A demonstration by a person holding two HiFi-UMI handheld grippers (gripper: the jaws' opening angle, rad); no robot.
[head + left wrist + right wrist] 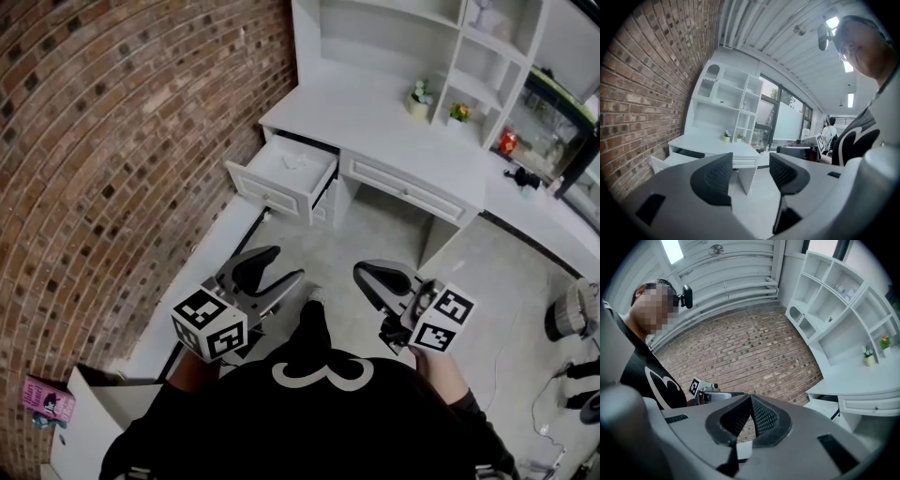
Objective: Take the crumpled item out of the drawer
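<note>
**Head view.** The drawer (281, 178) stands pulled out of the white table (375, 117), beside the brick wall (112, 141). The crumpled item (298, 162), a small white wad, lies inside the drawer. The left gripper (289, 264) and right gripper (366, 274) are close to the person, well apart from the drawer. Judged step: approach, nothing grasped yet.

**Left gripper view.** Its fingers (715, 178) are spread with nothing between them. The drawer shows side-on here, so its contents are hidden; only the head view shows the wad.

**Right gripper view.** Its fingers (761, 416) are pressed together, empty, and aimed at the wall.

**Next move, as judged.** Carry the spread left gripper forward and down into the drawer until it straddles the wad.
</note>
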